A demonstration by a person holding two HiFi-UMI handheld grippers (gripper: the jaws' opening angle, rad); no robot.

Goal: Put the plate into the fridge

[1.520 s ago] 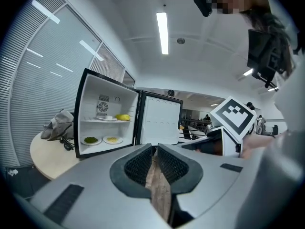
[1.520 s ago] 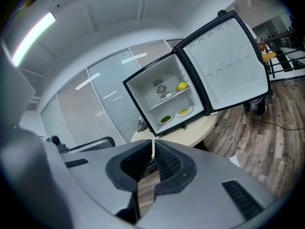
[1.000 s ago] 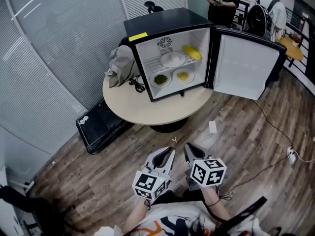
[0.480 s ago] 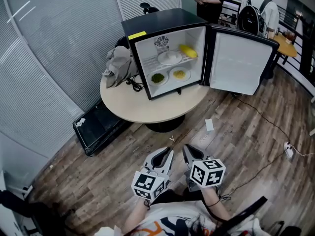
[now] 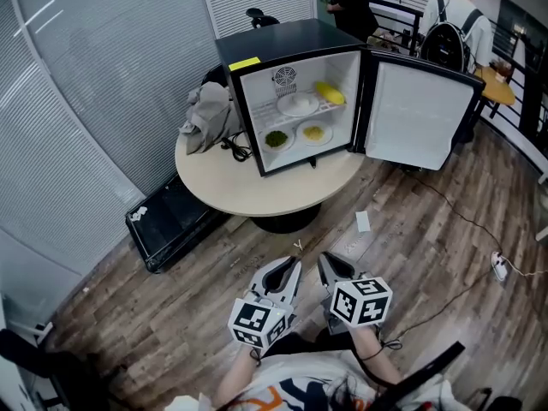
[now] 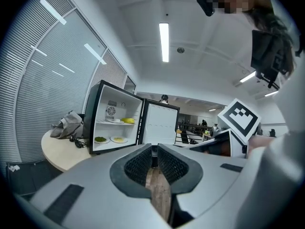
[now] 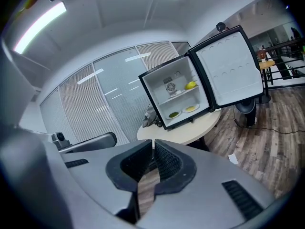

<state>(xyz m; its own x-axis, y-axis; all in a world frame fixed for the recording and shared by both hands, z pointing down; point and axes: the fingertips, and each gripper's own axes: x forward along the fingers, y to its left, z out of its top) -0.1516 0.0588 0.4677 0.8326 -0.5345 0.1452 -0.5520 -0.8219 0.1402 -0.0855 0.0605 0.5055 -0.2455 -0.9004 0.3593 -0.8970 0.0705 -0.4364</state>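
grippers: left gripper (image 5: 294, 266) and right gripper (image 5: 324, 261) both pinched closed, empty, well back from the table (image 5: 248, 193)
plate: white plate (image 5: 299, 104) already on the upper shelf of the fridge (image 5: 265, 43)
changed: pretty much nothing, hands haven't budged, so the job looks done

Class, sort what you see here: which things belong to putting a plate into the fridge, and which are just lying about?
Belong to the job: fridge, its open door, plates on its shelves, left gripper and right gripper, both shut and empty.

Lying about: grey cloth, black cable, paper scrap and black case on the floor.
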